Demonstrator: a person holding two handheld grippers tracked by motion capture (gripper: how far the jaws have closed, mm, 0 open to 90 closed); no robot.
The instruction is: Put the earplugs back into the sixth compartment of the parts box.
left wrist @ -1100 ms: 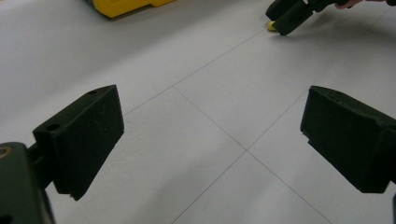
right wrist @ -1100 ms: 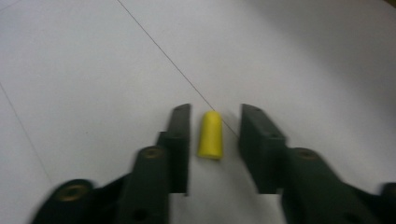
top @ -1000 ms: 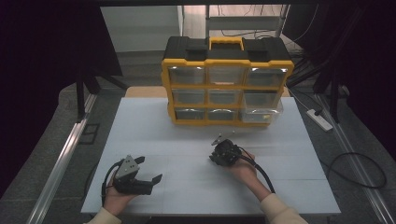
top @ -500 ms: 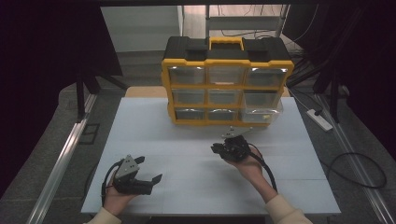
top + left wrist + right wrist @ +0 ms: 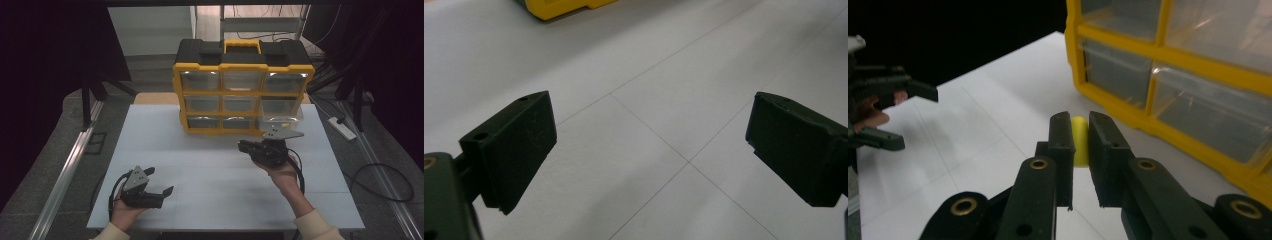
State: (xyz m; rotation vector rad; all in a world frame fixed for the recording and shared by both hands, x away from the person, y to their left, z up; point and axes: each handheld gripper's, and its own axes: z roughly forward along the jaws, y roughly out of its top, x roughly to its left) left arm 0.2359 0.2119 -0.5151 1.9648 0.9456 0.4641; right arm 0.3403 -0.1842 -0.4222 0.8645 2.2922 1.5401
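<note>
White surface [image 5: 200, 150] carries one yellow nine-drawer organizer [image 5: 242, 95], before which the right gripper [image 5: 1080, 150] pinches one small yellow piece [image 5: 1079, 141], while the left gripper [image 5: 649, 150] nearer the person rests spread.

Small yellow piece [image 5: 1079, 141] mostly hidden between pads of right gripper [image 5: 1080, 150] — shape not told; organizer [image 5: 560, 6] cut off by top edge.

organizer [image 5: 243, 92]: glossy yellow plastic, clear drawers | table [image 5: 210, 165]: matt white | tongs [image 5: 1080, 145]: matt black plastic
</note>
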